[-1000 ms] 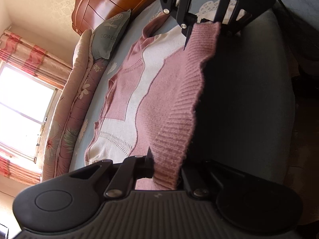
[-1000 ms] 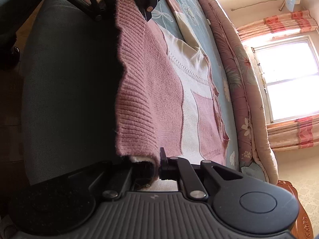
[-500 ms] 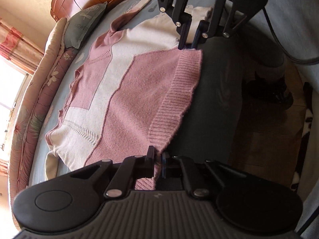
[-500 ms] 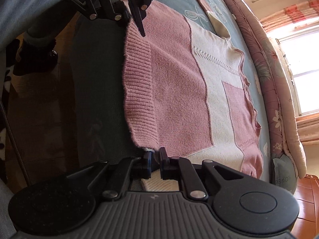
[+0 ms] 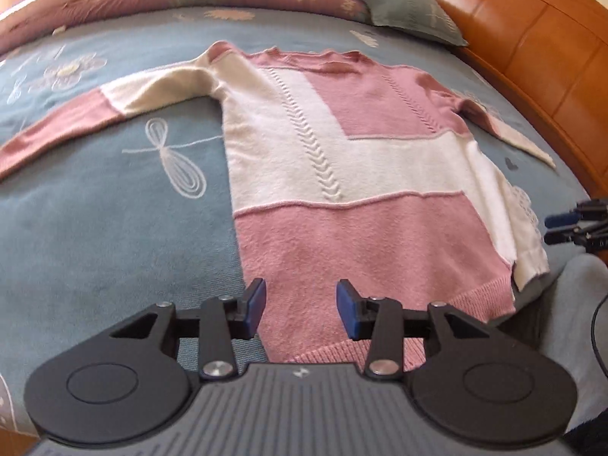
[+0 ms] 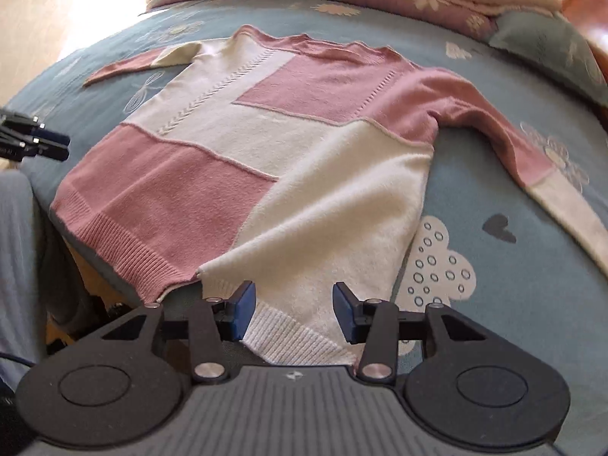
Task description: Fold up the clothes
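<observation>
Sweater spread flat on bed ahead of me, hem nearest, sleeves out to both sides. My left gripper and right gripper have just been opening, both released, nothing between jaws, hovering over hem corners. Laying-out done; no fold made yet, sleeves and body left.

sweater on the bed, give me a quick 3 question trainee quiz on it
1. True or false: the sweater lies spread flat on the blue bedspread.
2. What is between the fingers of the left gripper and the right gripper? A) the hem, pinched B) nothing gripped, jaws apart above the hem C) a sleeve
3. Fill in: the sweater's two colours are pink and ____.

Key: 1 true; 2 B; 3 cream
</observation>
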### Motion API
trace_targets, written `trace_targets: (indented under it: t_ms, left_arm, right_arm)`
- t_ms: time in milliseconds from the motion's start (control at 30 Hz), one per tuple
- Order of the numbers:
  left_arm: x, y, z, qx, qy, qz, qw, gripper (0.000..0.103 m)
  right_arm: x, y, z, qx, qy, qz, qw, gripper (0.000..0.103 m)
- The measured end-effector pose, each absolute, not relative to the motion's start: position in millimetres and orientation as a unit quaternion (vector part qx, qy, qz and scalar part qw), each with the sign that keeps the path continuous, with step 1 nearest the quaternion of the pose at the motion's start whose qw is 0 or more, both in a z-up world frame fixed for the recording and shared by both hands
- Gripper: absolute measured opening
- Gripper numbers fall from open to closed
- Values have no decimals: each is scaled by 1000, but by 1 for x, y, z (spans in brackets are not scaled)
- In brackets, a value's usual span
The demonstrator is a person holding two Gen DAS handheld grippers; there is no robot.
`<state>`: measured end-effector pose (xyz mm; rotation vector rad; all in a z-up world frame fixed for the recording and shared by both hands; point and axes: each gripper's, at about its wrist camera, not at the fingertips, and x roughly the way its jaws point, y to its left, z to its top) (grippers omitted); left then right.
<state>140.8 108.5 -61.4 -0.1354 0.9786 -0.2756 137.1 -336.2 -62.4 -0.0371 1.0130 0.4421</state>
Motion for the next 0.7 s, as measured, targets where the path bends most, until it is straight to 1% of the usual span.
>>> trace_targets:
  t_ms: [33,133,200,267,333,367,433,567,633,700]
  left_arm:
    - [146,118,-70,-102,479,-124,863,41]
    - [155,133,-86,-160,497,-117,845,41]
    - [160,133,-93,-169,504,-113,839,42]
    - [165,130,-98,-172,511,-115,834,43]
    - [169,127,-102,-173,515,-117,831,47]
    - [170,126,-103,-173,513,-119,832,48]
    - [173,127,-104,-182,511,-123,831,53]
    - [177,138,-107,-215,507,-135,824,54]
    - [176,147,-111,-239,502,-146,818,57]
    - [175,156,-116,-268,494,-157,812,57]
  right_arm:
    - [142,-350,-68,20,491,203,847,53]
    - [152,-378,-87,95,517,191,829,60]
    - [158,-388,-101,130,531,185,817,60]
    - [162,-391,-110,158,533,194,808,64]
    - [166,-395,-115,193,523,208,804,69]
    - [168,-397,-118,210,517,215,801,69]
    - [172,-402,-123,245,512,218,794,70]
    - [181,-417,-131,306,515,224,769,72]
    - [179,-423,-134,314,512,241,762,72]
    - [175,-431,-139,335,503,253,755,71]
